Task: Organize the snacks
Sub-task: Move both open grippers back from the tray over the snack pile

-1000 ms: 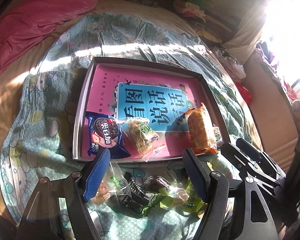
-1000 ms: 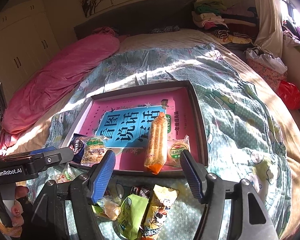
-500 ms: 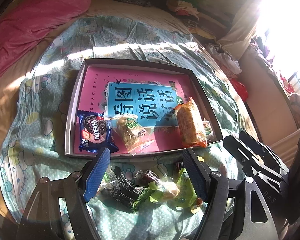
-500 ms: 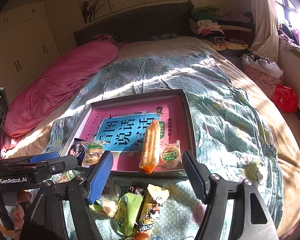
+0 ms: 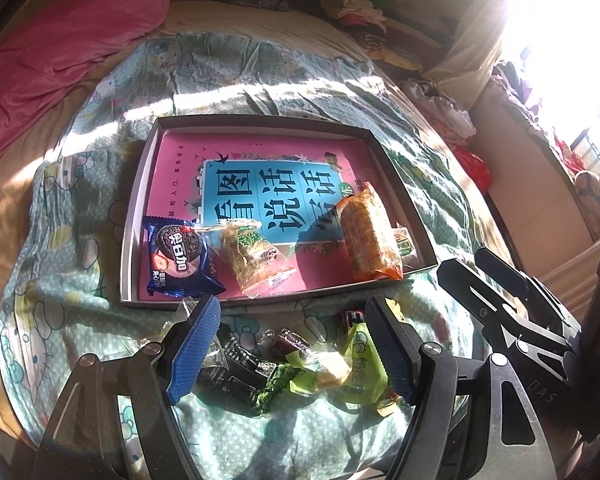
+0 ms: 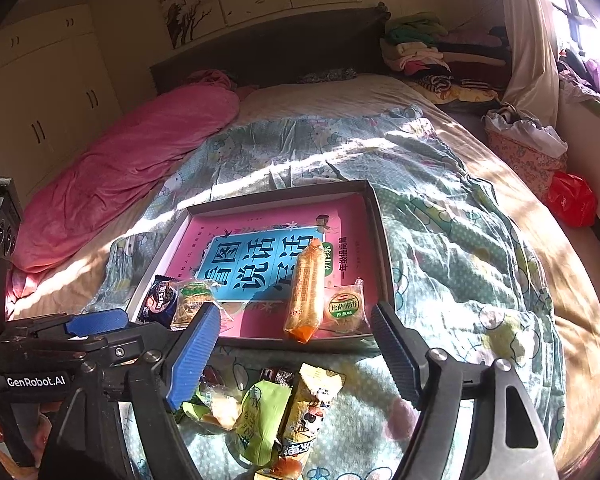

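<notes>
A shallow box tray [image 5: 134,216] [image 6: 380,216] with a pink and blue bottom lies on the bed. In it lie a blue Oreo pack [image 5: 178,258], a clear biscuit pack [image 5: 254,254], a long orange pack [image 5: 368,232] [image 6: 306,292] and a small round cake [image 6: 344,308]. A pile of loose snacks [image 5: 300,364] [image 6: 268,404] lies on the quilt in front of the tray. My left gripper [image 5: 294,348] is open above the pile. My right gripper [image 6: 296,352] is open above the pile's right side, holding nothing.
The bed has a patterned quilt [image 6: 460,240] and a pink duvet [image 6: 124,176] at the far left. Folded clothes [image 6: 420,48] are stacked by the headboard. A red bag [image 6: 570,200] lies on the floor at the right.
Both grippers have pulled back and risen a little, so the tray looks smaller and more of the snack pile shows. The jaws stay open. No snack has moved.
</notes>
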### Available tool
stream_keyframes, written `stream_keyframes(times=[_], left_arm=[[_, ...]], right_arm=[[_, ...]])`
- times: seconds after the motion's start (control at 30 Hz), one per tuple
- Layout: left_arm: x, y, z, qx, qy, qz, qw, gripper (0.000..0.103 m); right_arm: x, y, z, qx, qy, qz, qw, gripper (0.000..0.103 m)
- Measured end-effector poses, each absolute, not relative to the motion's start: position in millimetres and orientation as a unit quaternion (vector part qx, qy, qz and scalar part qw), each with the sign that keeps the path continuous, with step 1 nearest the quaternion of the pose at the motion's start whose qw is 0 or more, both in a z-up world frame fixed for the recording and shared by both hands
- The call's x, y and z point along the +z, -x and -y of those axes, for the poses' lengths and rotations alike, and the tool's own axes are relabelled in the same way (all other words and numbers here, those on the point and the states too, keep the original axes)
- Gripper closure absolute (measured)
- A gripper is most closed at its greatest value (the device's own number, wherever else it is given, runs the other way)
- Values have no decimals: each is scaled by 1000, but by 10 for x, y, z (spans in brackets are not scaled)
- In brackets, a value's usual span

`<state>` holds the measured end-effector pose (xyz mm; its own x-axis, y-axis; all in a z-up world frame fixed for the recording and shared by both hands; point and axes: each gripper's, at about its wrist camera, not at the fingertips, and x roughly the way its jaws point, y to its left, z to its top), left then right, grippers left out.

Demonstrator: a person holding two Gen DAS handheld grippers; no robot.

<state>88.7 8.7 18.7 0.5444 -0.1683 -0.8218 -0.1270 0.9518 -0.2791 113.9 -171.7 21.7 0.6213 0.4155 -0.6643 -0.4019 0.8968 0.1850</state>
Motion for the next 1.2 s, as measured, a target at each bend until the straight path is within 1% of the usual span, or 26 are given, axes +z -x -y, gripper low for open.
stream_keyframes(times=[0.53, 1.2], left_arm=[[148, -831, -36, -15, 150, -484, 862, 27], [10, -776, 47, -18, 141, -502, 853, 27]], right_arm=[[220, -1079, 1711, 232, -7, -371, 899, 24], [75, -997, 1841, 227, -8, -392, 892, 22]])
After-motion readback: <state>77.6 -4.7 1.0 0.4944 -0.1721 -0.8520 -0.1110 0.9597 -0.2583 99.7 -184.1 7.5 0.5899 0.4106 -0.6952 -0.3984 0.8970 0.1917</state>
